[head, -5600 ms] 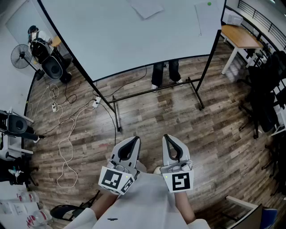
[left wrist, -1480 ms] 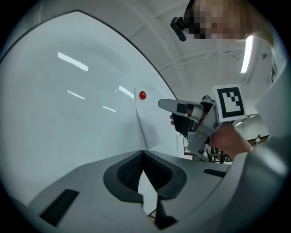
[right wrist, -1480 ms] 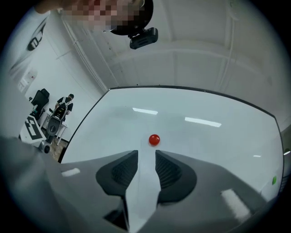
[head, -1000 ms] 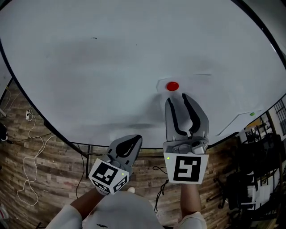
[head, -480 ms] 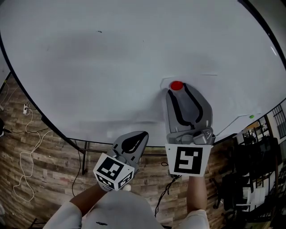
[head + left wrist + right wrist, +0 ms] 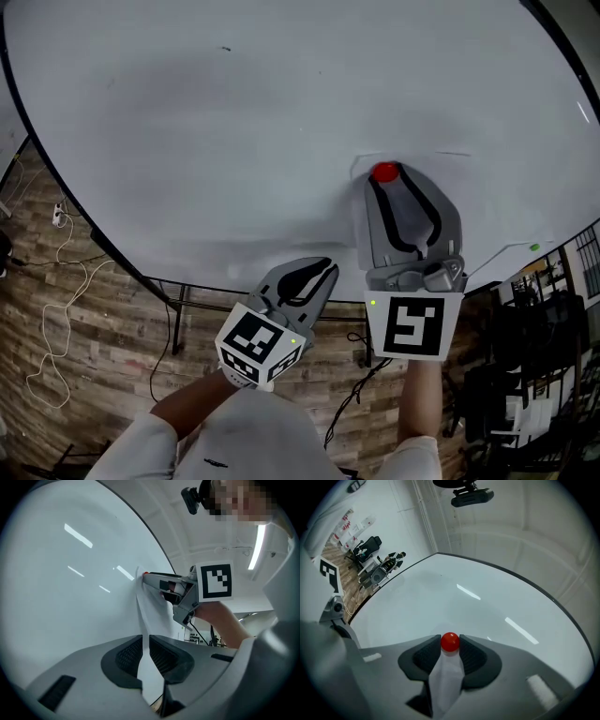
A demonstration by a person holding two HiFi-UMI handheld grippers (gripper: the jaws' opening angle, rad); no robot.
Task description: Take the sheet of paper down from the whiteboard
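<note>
**Mia:** Where is the sheet of paper?

**Ben:** It hangs right under the red magnet. The magnet pins its top to the whiteboard. Below the magnet, the side edge of the sheet stands a little way off the board.

**Mia:** What are the right tongs doing?

**Ben:** They are right at the magnet. One tip sits on each side of it, and both tips press on it. So the right tongs are closed on the red magnet.

**Mia:** And the left tongs?

**Ben:** They are lower than the magnet and off to its left. They point at the bottom part of the sheet.

**Mia:** Are they closed too?

**Ben:** Not quite. Their jaws have just been opening, and there is a thin gap between them now. The low edge of the sheet runs down from the magnet into that gap. The pads sit close on both sides of it, but they do not squeeze it.

**Mia:** So is the sheet off yet?

**Ben:** No, it is still under the magnet.
</note>
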